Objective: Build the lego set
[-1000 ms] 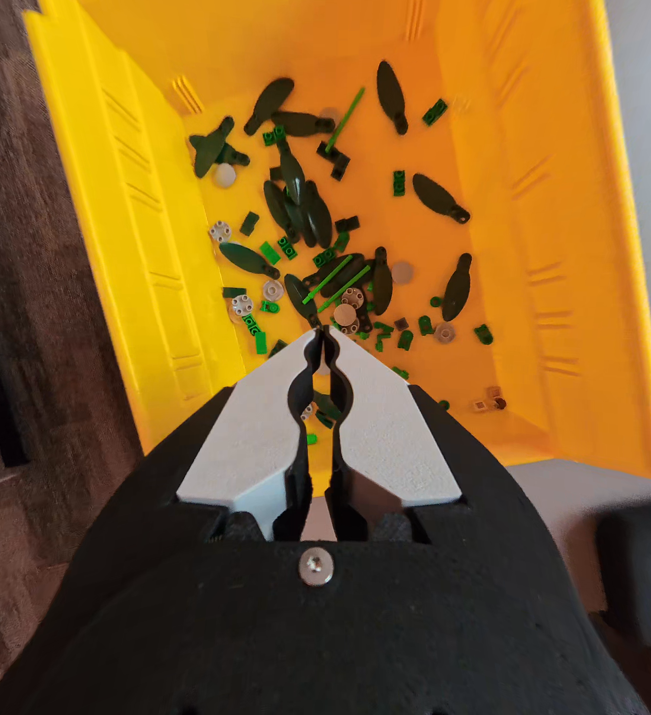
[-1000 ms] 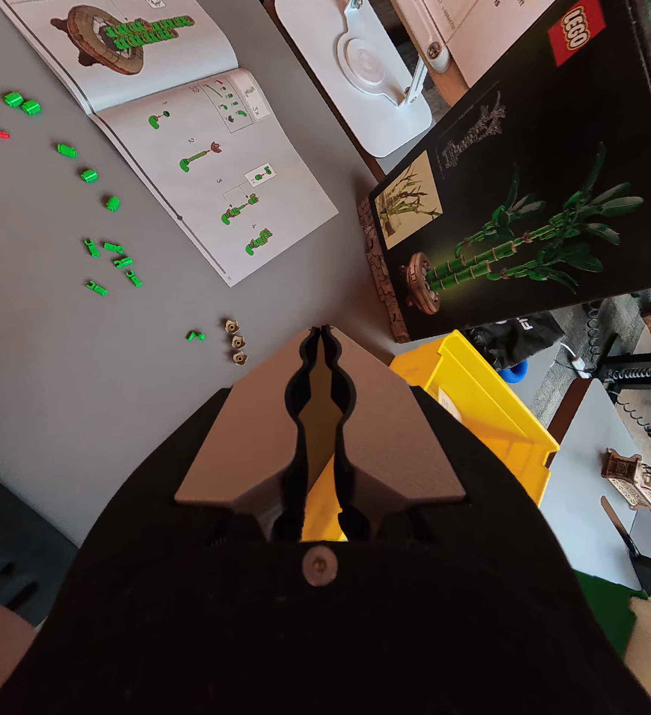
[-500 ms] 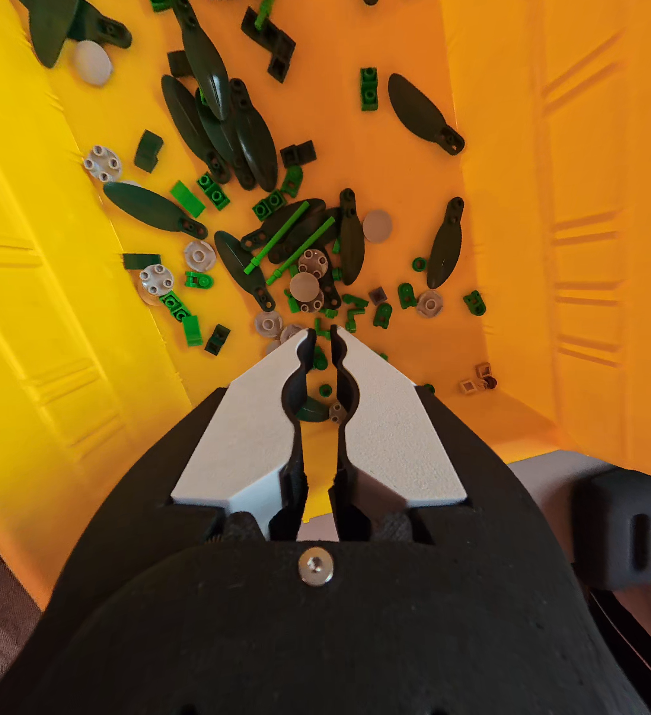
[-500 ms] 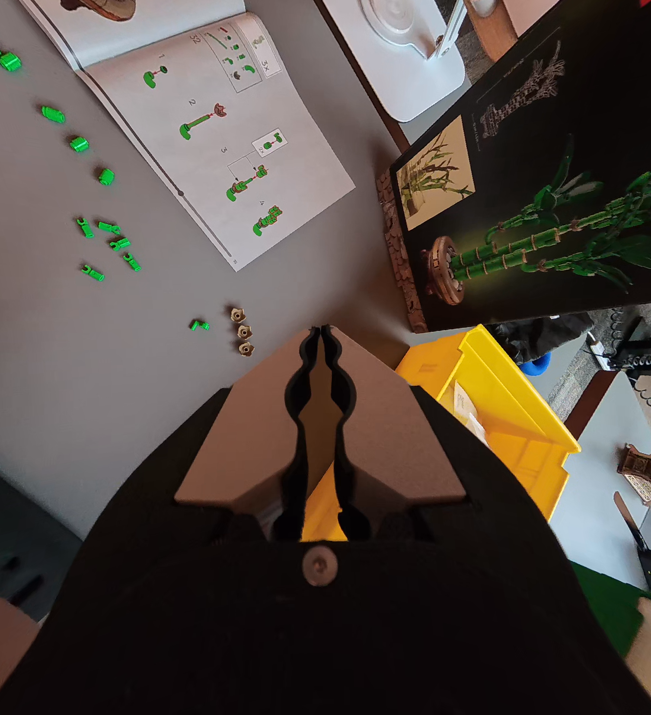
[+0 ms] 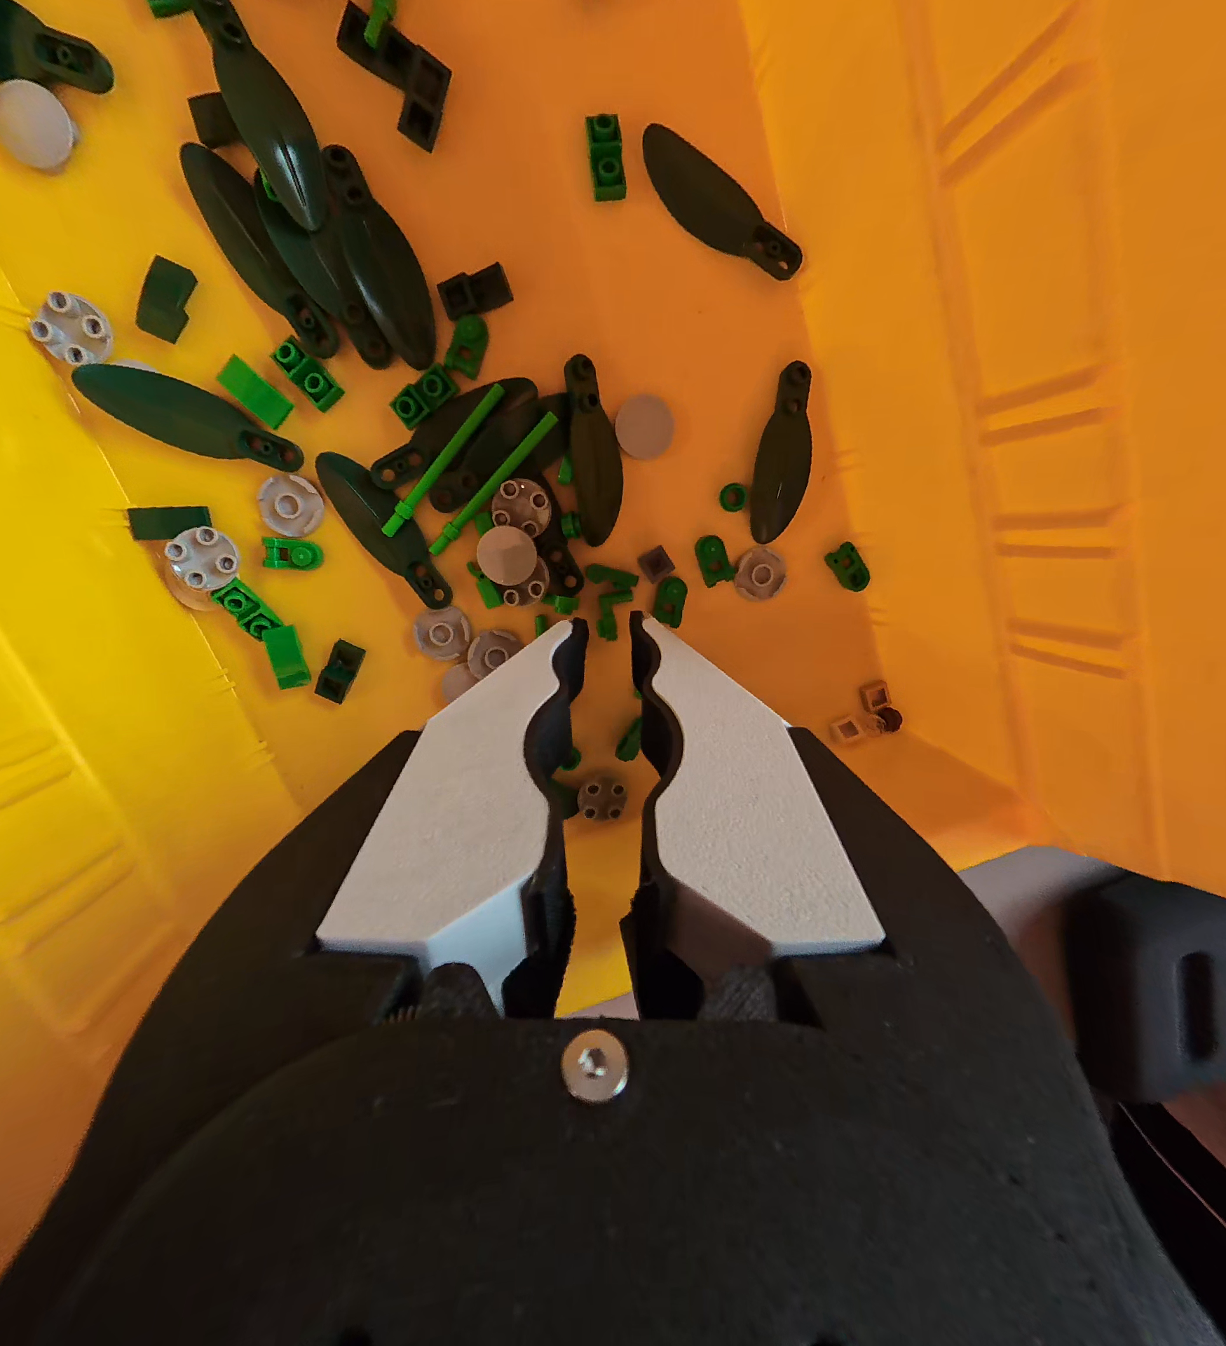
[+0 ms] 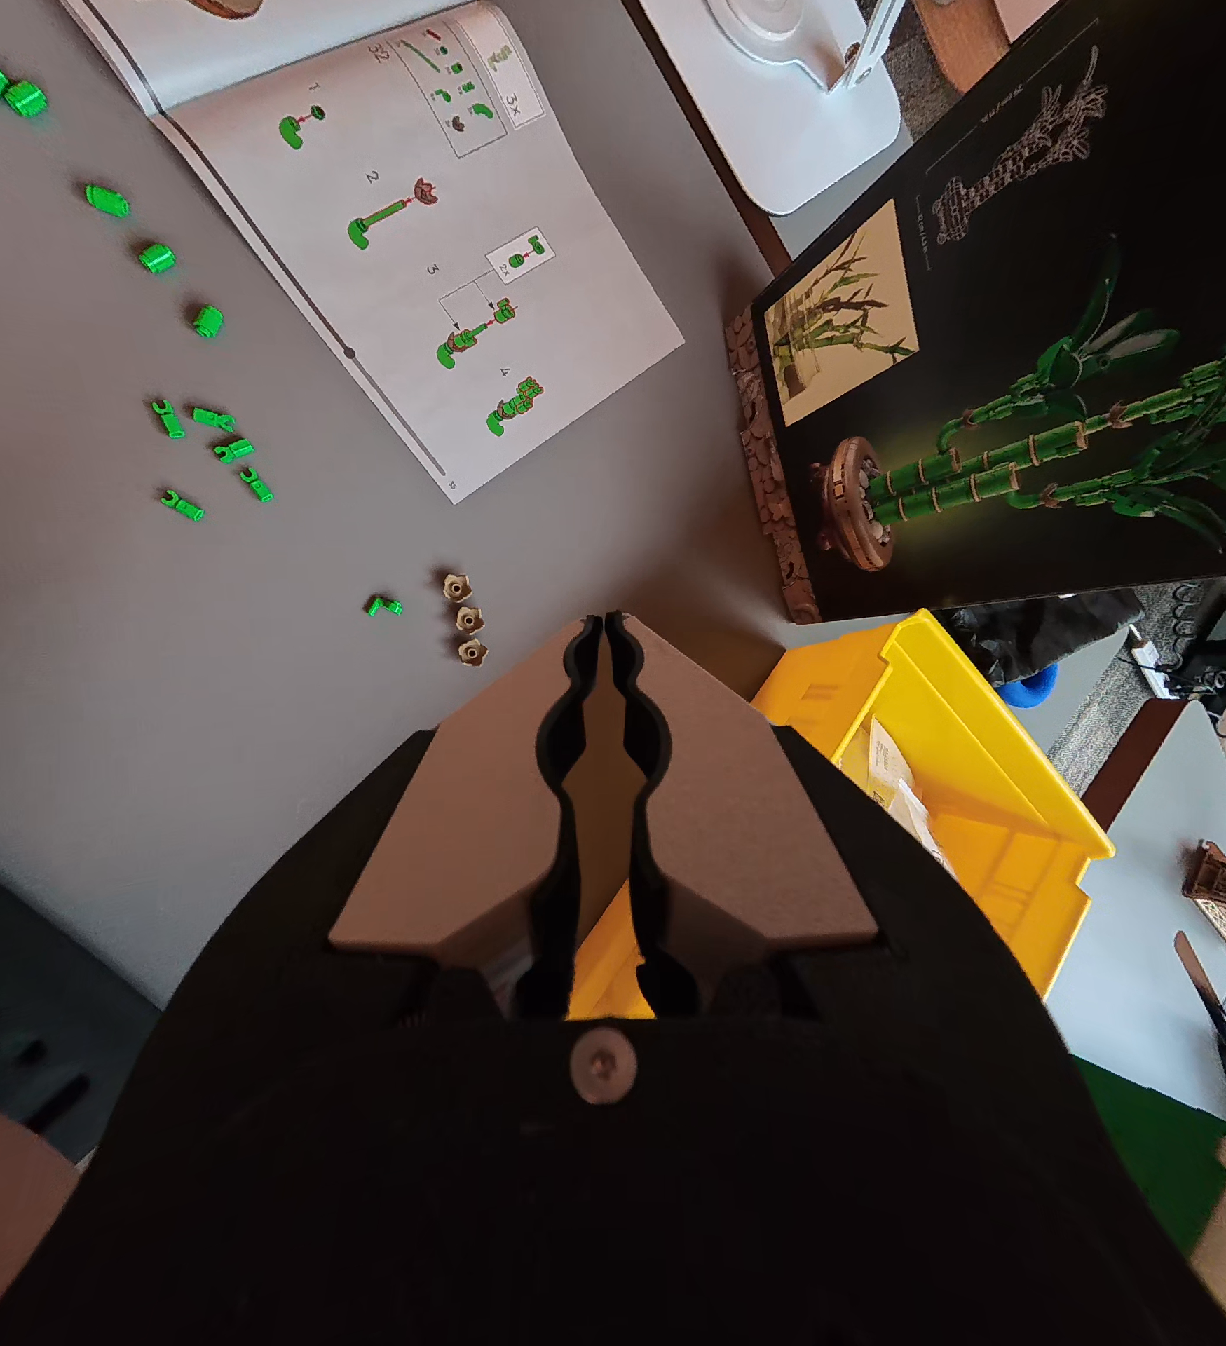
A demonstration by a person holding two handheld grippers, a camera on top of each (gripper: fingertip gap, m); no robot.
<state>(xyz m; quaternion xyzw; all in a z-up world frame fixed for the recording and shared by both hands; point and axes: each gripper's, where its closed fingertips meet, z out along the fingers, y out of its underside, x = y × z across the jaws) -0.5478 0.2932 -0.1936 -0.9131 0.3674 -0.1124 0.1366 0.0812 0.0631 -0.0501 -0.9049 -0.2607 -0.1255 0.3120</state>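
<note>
With its fingers slightly parted over small green pcs (image 5: 606,626) in the yellow bin (image 5: 1032,364), left gripper (image 5: 608,626) should isolate one pc before pinching; right gripper (image 6: 604,619) hangs closed, empty, above the tabletop (image 6: 122,692).

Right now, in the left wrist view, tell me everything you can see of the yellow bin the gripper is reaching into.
The yellow bin looks like moulded plastic, with ribbed, sloping walls and an open top. On its floor lie loose pieces: dark green leaves, bright green rods, small green bricks, and grey round plates. The left gripper sits inside it, slightly open, just above the pieces and holding nothing. The bin's near edge rests on a grey surface.
</note>
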